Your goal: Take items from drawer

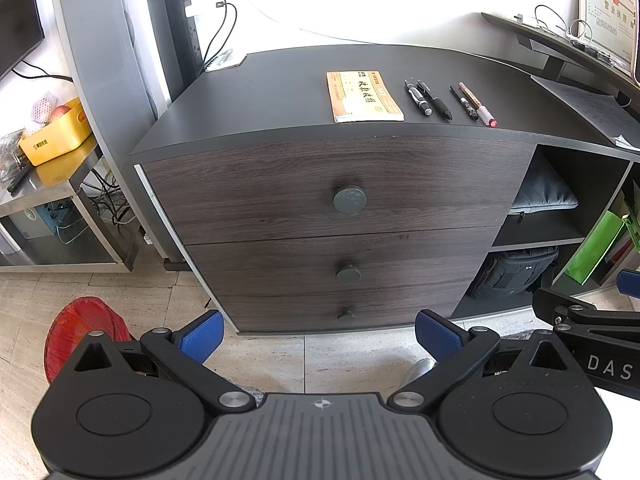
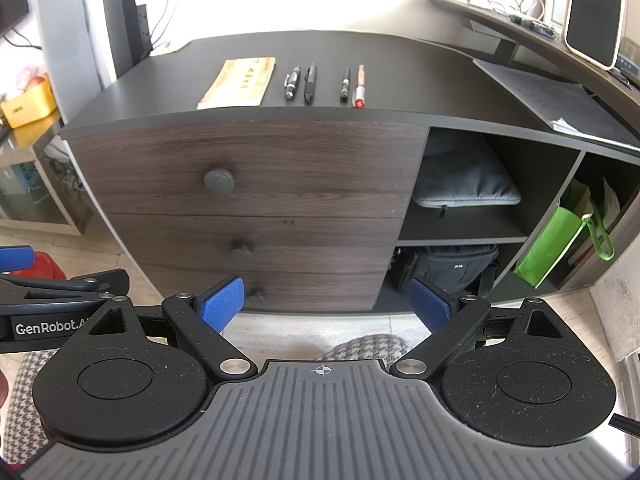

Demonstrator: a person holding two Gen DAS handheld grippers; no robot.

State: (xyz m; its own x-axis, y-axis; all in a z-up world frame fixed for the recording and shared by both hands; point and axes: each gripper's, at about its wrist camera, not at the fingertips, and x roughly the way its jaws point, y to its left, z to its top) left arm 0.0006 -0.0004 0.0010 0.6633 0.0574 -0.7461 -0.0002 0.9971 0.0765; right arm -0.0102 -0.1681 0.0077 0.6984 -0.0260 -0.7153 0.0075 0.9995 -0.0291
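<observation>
A dark wood cabinet has three shut drawers. The top drawer [image 1: 336,184] has a round grey knob [image 1: 349,199], also in the right wrist view [image 2: 219,181]. On the cabinet top lie an orange booklet [image 1: 363,97] and several pens [image 1: 448,101]; they show in the right wrist view too, the booklet [image 2: 240,83] and pens [image 2: 324,82]. My left gripper [image 1: 318,336] is open and empty, held back from the drawers above the floor. My right gripper [image 2: 324,306] is open and empty, to the right of the left one.
Open shelves at the right hold a grey sleeve [image 2: 466,184], a black backpack [image 2: 452,268] and a green bag [image 2: 552,244]. A yellow box [image 1: 56,136] sits on a steel table at the left. A red bin [image 1: 82,330] stands on the floor.
</observation>
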